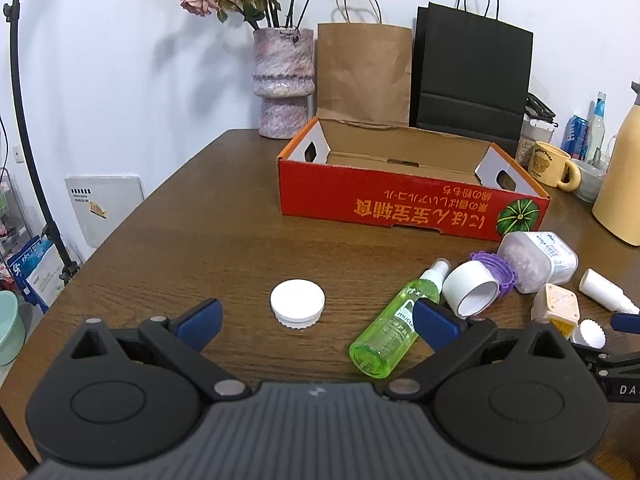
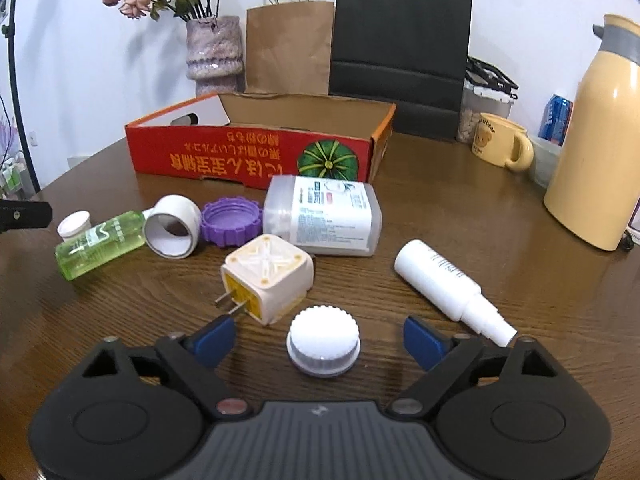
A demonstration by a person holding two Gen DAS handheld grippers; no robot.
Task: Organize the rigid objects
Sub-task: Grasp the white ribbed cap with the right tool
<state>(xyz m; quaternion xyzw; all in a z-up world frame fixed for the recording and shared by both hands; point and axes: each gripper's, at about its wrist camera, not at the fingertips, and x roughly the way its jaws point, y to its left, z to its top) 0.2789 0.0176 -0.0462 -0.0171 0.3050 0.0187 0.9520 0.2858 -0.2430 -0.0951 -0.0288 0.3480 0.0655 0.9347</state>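
While both my grippers hang over the table point(image 1: 168, 240), nothing is gripped.
My right gripper point(image 2: 320, 340) stands apart around a ridged white cap point(image 2: 323, 340), untouched, nearer me than the red box point(image 2: 248, 152); my left gripper point(image 1: 316, 320) gapes behind a flat white lid point(image 1: 297, 305).

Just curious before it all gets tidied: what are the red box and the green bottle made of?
The red box looks like corrugated cardboard: brown, matte inside, folded flaps. The green bottle seems clear, glossy tinted plastic; light passes through it.

Red cardboard box point(image 1: 400, 200), beyond the jaws: orange Japanese lettering, upside down.
Green spray bottle point(image 1: 390, 328): label text, partly legible "mucu".
Yellow mug point(image 1: 548, 164): "butterbear".
Other gripper's arm point(image 1: 624, 390): "DA".
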